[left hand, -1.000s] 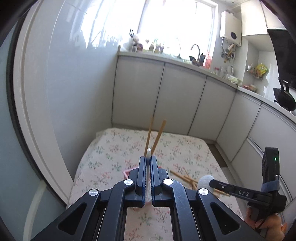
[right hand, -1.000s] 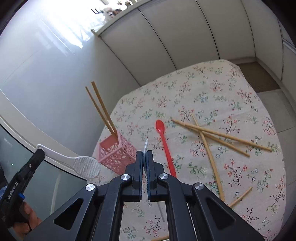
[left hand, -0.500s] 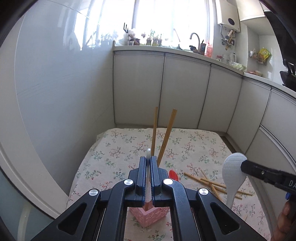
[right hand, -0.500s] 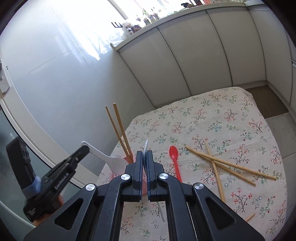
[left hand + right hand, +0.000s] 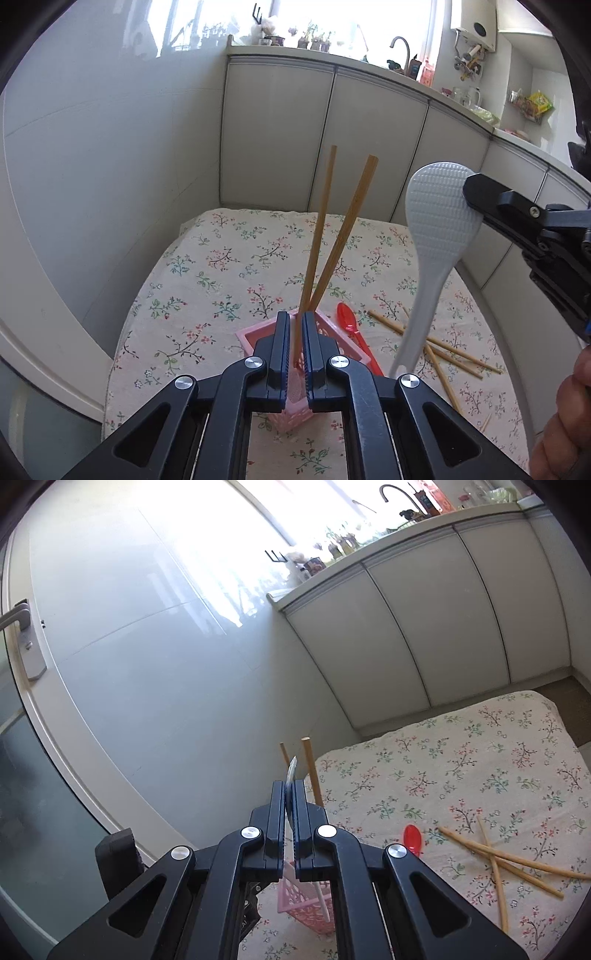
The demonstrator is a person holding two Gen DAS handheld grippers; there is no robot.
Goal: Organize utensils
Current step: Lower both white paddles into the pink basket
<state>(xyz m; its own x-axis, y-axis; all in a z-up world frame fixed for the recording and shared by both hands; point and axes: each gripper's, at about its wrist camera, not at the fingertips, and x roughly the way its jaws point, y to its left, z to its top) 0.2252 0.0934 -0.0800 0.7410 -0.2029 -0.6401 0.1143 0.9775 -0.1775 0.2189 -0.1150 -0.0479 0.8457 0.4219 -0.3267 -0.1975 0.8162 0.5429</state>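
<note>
A floral tablecloth (image 5: 221,266) fills the lower frame, loose chopsticks (image 5: 443,343) and a red spoon (image 5: 349,321) scattered lower right. At bottom centre the left gripper (image 5: 294,332), its jaws parting with nothing visibly pinched, hangs over the pink holder (image 5: 255,336) (two chopsticks (image 5: 334,240) standing inside). At right, the right gripper (image 5: 290,805) pinches a white rice paddle (image 5: 436,221).

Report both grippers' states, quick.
Left gripper: jaws opening over the pink holder, nothing clearly gripped.
Right gripper: shut on the white rice paddle.
</note>
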